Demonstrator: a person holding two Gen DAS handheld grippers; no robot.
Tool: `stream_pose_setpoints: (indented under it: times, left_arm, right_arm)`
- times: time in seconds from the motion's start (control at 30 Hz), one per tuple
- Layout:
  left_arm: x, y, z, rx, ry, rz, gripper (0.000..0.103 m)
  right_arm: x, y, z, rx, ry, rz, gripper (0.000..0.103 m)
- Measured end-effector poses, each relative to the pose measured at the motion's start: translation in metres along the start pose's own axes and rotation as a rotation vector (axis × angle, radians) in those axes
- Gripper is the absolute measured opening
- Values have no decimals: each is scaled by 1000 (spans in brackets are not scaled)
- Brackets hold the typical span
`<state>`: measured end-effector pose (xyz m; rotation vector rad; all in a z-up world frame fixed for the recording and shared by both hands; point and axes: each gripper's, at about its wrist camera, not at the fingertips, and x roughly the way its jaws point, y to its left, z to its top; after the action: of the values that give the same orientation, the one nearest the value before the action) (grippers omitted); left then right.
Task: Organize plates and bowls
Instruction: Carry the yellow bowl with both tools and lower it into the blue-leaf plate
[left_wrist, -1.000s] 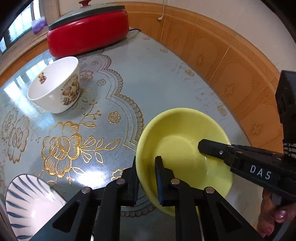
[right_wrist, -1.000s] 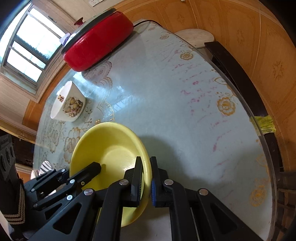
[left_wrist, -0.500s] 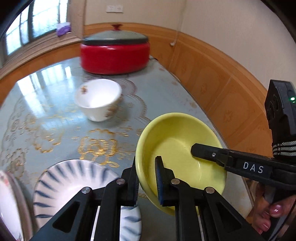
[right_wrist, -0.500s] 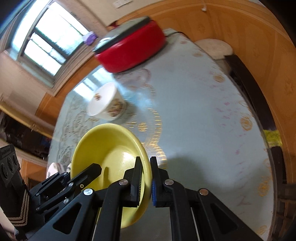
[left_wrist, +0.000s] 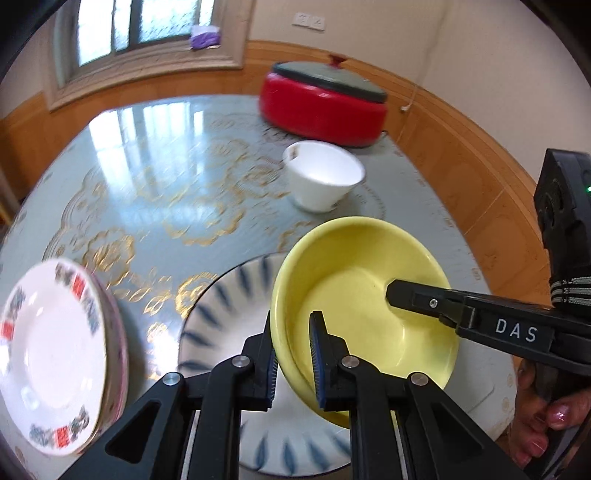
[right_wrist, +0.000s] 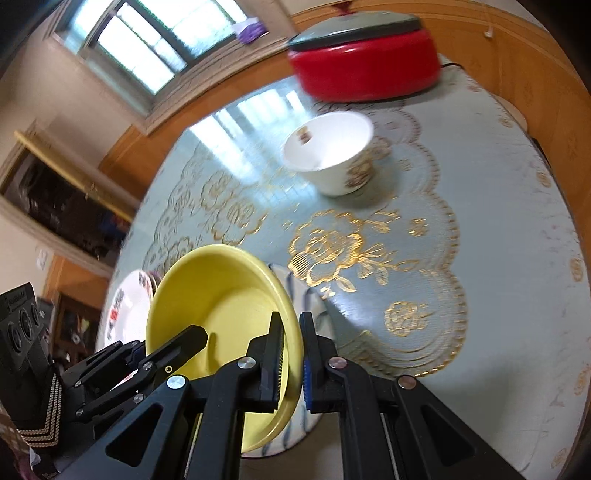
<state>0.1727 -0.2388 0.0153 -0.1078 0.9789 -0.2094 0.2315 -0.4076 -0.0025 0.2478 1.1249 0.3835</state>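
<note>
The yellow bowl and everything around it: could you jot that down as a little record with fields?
held item: yellow bowl
held by: left gripper and right gripper, each shut on the rim at opposite sides
bowl state: empty, tilted, lifted above the blue-striped plate
other dishes: white floral bowl upright on the table; stack of patterned plates at left
background: red lidded cooker at the table's far edge

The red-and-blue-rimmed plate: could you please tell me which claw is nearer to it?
Left. The left claw grips the yellow bowl by its rim on the side toward the plate; the right claw grips the opposite rim, farther away.
</note>
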Motion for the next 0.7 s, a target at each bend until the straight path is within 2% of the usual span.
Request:
stream_pose_setpoints:
  times: [0.33, 0.7]
  left_arm:
    - [19, 26, -26, -16, 66, 34, 16]
    - [40, 26, -22, 0, 115, 59, 16]
  right_arm:
    - [34, 15, -12, -31, 63, -79, 8]
    - [51, 15, -16, -41, 84, -125, 10]
